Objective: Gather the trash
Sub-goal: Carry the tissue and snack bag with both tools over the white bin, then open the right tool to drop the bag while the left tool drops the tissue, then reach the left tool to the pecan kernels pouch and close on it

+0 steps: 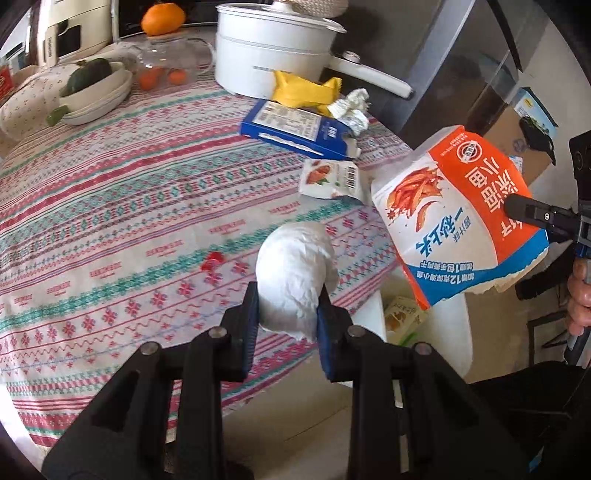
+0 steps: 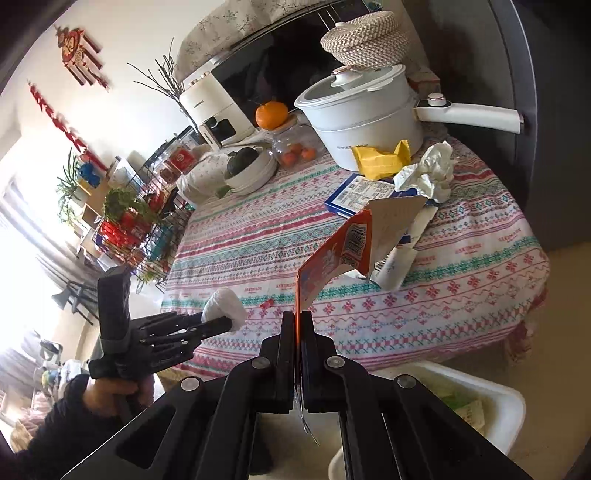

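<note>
Left gripper (image 1: 286,308): clenched on a white tissue wad (image 1: 295,273), held above the table's near edge.
Right gripper (image 2: 298,321): clamped on the edge of an orange-and-white snack bag (image 2: 341,247), held in the air off the table's edge.
Bin (image 2: 495,398): white, on the floor below the right gripper, wrappers inside.
Table (image 1: 110,221): patterned cloth; trash remaining on it is a blue box (image 1: 295,127), a yellow wrapper (image 1: 306,90), crumpled tissue (image 1: 351,107), a small packet (image 1: 332,179) and a red scrap (image 1: 212,260).
Back of table: white pot (image 1: 273,48), orange (image 1: 162,18), bowl (image 1: 98,88) with a green vegetable.
</note>
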The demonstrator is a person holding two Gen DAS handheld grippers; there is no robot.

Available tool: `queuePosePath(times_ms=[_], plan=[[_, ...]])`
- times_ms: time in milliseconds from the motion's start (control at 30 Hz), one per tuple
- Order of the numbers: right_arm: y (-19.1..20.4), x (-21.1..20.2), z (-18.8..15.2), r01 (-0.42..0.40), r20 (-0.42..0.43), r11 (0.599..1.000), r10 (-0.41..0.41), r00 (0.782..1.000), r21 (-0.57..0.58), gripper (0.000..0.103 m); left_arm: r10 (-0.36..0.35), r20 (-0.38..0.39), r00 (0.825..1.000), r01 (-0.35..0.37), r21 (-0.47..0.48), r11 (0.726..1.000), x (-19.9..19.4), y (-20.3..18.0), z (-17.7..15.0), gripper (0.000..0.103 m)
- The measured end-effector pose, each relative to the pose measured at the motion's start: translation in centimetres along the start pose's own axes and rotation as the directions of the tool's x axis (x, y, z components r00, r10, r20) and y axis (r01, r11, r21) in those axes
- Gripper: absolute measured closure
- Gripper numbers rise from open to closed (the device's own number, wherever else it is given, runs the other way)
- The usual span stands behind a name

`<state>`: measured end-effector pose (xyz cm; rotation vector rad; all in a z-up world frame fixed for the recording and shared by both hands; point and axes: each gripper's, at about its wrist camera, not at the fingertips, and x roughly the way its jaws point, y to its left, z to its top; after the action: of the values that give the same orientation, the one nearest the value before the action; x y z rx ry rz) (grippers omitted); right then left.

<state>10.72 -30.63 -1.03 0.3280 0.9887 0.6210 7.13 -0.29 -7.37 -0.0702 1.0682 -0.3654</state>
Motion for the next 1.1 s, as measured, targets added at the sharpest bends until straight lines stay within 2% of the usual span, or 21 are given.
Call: queuePosePath(times_ms=[167, 433, 600, 800, 900, 967, 1033, 1100], plan=[[-2.6, -2.1, -3.2, 0.058, -0.047, 0.998, -0.059, 0.997, -0.027, 0.1, -0.069, -0.063, 0.996, 0.076, 0.12, 0.99, 1.8, -5.3, -0.4, 0.073], [-6.3, -2.5, -8.7, 0.138, -0.182, 0.988, -0.149, 0.972, -0.074, 0.099, -0.113, -0.199, 0.973, 0.168, 0.286, 0.943, 5.7, -12.5, -2.7, 0.073], [-6.5, -1.8, -10.6, 0.176, -0.256, 0.975, -0.206, 0.944, -0.135, 0.099, -0.095, -0.274, 0.957, 0.182, 0.314, 0.932, 8.1, -14.3, -4.1, 0.073], [-7.5, -1.9, -11.1, 0.201, -0.302, 0.971, -0.232, 0.925, -0.131, 0.097, -0.086, -0.296, 0.951, 0.188, 0.335, 0.923, 8.9, -15.3, -4.8, 0.072], [-8.3, -2.3, -11.0, 0.208, -0.31, 0.973, -0.229, 0.923, -0.098, 0.092, -0.075, -0.284, 0.956, 0.174, 0.344, 0.923, 8.9, -15.3, -4.6, 0.062], [-9.0, -2.5, -10.8, 0.214, -0.317, 0.975, -0.221, 0.922, -0.055, 0.081, -0.071, -0.272, 0.96, 0.166, 0.346, 0.923, 8.9, -15.5, -4.4, 0.053], [-9.3, -2.9, -10.7, 0.22, -0.316, 0.975, -0.217, 0.924, -0.024, 0.054, -0.066, -0.262, 0.963, 0.158, 0.349, 0.924, 8.6, -15.3, -3.9, 0.048], [-9.5, -3.3, -10.5, 0.235, -0.303, 0.972, -0.227, 0.926, -0.011, 0.048, -0.057, -0.247, 0.967, 0.144, 0.352, 0.925, 8.1, -15.1, -3.5, 0.044]])
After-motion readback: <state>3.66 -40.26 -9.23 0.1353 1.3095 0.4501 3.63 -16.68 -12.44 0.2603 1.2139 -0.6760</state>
